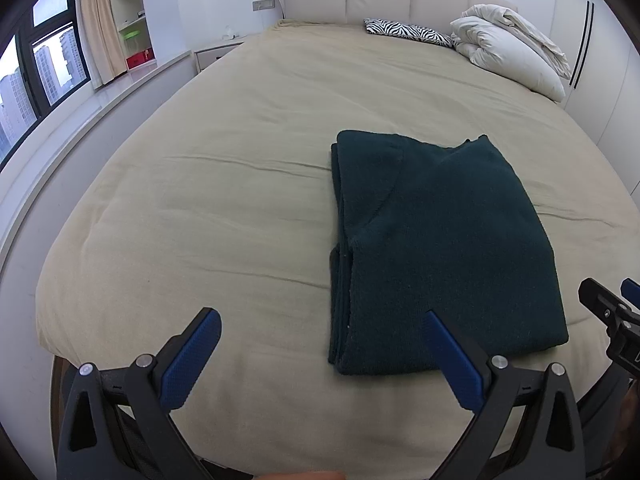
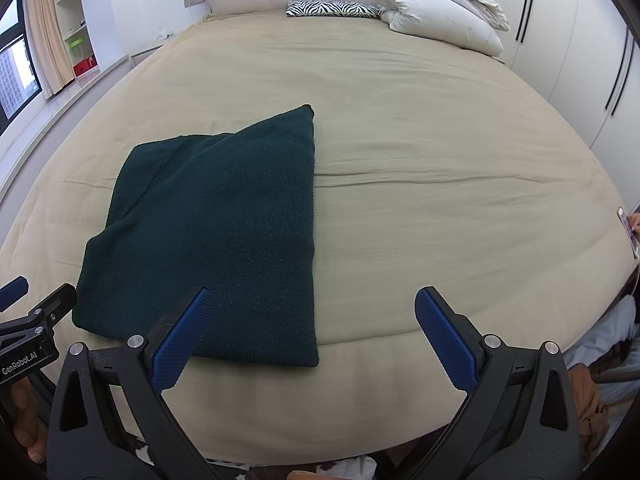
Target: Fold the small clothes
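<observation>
The folded sweater [image 1: 436,240] is dark green, the bedsheet [image 1: 248,128] beige, the small pillow [image 1: 408,32] zebra-striped black and white, the finger pads [image 2: 182,340] blue.

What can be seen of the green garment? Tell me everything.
The garment is dark green, of a fuzzy knit-like fabric, folded into a rough rectangle of several layers; stacked edges show along its left side. A curved seam or flap edge crosses the top layer, and one far corner sticks out in a point. It lies flat on the beige bed, near its front edge, touching only the sheet. The left tool and the right tool are both open, short of it, gripping nothing.
</observation>
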`<state>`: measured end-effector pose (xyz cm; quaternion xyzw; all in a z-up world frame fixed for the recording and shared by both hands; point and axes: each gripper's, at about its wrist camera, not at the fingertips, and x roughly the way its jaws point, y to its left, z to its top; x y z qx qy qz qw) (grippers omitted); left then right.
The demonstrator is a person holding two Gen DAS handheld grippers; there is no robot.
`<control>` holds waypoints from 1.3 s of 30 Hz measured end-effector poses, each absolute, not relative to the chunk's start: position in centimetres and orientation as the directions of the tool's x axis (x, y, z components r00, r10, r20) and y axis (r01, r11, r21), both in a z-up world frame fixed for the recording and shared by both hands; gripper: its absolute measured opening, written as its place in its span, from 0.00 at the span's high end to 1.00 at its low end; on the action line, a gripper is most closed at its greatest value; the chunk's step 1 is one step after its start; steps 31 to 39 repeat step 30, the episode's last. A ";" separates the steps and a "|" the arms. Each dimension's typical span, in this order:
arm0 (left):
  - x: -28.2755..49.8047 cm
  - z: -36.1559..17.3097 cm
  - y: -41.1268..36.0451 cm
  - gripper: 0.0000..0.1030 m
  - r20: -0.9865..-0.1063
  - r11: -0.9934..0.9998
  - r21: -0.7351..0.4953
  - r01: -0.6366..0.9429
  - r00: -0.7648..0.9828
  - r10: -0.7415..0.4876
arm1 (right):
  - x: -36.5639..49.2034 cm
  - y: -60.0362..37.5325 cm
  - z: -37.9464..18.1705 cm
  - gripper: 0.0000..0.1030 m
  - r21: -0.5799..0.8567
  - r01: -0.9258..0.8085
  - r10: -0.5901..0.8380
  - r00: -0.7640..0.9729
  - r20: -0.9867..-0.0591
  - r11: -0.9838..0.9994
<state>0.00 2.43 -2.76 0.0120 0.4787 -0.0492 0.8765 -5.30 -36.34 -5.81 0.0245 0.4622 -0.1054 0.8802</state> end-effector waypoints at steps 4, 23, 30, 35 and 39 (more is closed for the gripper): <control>0.0 -2.8 2.4 0.00 -0.841 0.995 -0.025 0.096 0.536 -0.073 | -5.3 -36.3 -5.8 0.00 -0.054 0.208 -0.163 0.550 -0.819 0.977; -0.1 -2.9 2.6 0.00 -0.844 0.995 -0.029 0.099 0.530 -0.077 | -5.4 -36.2 -6.2 0.00 -0.051 0.209 -0.160 0.549 -0.820 0.977; -0.3 -2.8 2.4 0.00 -0.839 0.994 -0.018 0.105 0.540 -0.072 | -5.6 -36.2 -6.4 0.00 -0.046 0.211 -0.157 0.545 -0.824 0.976; -0.3 -2.8 2.4 0.00 -0.839 0.994 -0.018 0.105 0.540 -0.072 | -5.6 -36.2 -6.4 0.00 -0.046 0.211 -0.157 0.545 -0.824 0.976; -0.3 -2.8 2.4 0.00 -0.839 0.994 -0.018 0.105 0.540 -0.072 | -5.6 -36.2 -6.4 0.00 -0.046 0.211 -0.157 0.545 -0.824 0.976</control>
